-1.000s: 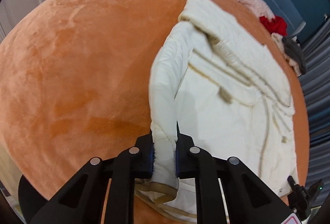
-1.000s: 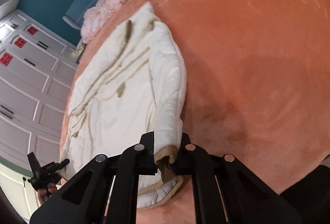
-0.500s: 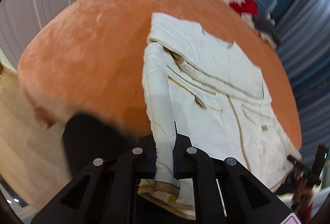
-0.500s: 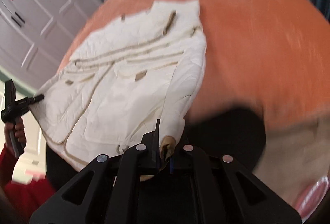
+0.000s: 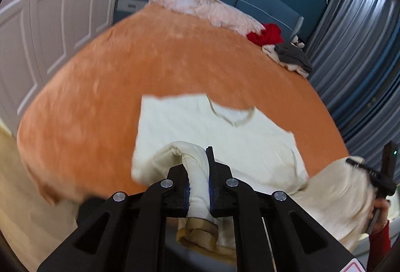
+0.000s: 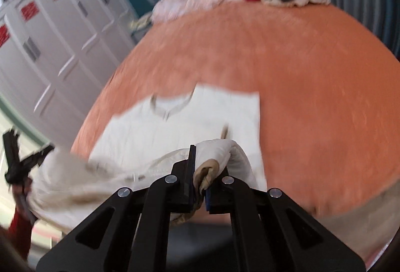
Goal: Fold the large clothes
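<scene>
— Two grippers, two sleeves? What does each one have?

— Yes. The left gripper (image 5: 198, 187) is clamped tight on one sleeve cuff of the cream jacket (image 5: 225, 137), the tan-edged cuff hanging out below the pads. The right gripper (image 6: 199, 187) is pinched the same way on the other cuff.

— And where is the jacket itself?

— Its body lies on the orange bed (image 5: 125, 76), collar toward twelve o'clock, the near hem off the bed's edge at six. Both sleeves are lifted off the cover. In the left wrist view the right gripper shows at three to four o'clock with cloth bunched against it.

— Anything else up there?

— At twelve to one o'clock, a pink blanket (image 5: 205, 6), a red garment (image 5: 266, 34) and a grey and white pile (image 5: 291, 56).
</scene>
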A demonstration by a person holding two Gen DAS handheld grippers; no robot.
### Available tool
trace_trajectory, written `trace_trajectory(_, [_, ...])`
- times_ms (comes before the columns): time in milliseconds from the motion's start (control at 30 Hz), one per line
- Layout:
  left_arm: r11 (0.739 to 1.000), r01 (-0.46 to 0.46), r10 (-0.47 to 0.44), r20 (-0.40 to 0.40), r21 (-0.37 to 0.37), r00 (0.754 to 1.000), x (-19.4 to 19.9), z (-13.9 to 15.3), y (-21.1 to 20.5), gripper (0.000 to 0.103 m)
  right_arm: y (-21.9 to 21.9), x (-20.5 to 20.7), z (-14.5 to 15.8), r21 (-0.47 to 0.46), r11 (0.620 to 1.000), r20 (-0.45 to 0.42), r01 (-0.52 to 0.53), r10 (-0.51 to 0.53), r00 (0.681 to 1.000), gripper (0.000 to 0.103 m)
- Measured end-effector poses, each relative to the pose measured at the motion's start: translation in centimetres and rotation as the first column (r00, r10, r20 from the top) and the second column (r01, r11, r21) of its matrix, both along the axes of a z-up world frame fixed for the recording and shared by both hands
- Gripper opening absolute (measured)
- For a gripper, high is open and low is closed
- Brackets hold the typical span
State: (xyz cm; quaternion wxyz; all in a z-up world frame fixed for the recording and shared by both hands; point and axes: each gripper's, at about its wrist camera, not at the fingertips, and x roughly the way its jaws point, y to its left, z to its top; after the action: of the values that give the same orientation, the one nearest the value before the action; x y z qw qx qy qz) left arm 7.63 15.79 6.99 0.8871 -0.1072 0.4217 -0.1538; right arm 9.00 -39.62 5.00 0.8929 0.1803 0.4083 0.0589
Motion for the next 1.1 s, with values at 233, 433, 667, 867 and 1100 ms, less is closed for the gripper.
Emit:
trace_trajectory(233, [0.996,-0.08,0.082,-0.035,0.04,0.996,9.5,-4.2,-0.4,0.013,-0.7,7.6,-4.2,-0.004,0.989,-0.016,0.148,-0.148,0.989,0.005])
trace_trajectory(433, [0.978,-0.114,0.129,-0.079,0.173,0.989,13.8,-8.8,-1.8,0.019,-2.6,9.9,-7.3,0.195,0.954,-0.055,0.229,-0.222,0.973,0.023])
trace_trajectory(667, [0.995,-0.092,0.088,-0.094,-0.041,0.992,13.1,-5.8,1.1,0.02,-3.3,5.6,-3.4,0.256,0.939,0.16,0.232,-0.278,0.947,0.069])
trace_trajectory(867, [0.993,-0.068,0.063,-0.064,-0.092,0.996,11.8,-3.5,1.4,0.02,-2.3,5.6,-4.0,0.046,0.975,0.136,0.216,-0.221,0.966,0.069])
trace_trajectory(1100, [0.993,-0.073,0.064,-0.094,-0.089,0.993,12.2,-3.0,1.7,0.02,-1.2,5.6,-6.2,-0.042,0.98,0.092,0.195,-0.191,0.977,0.069])
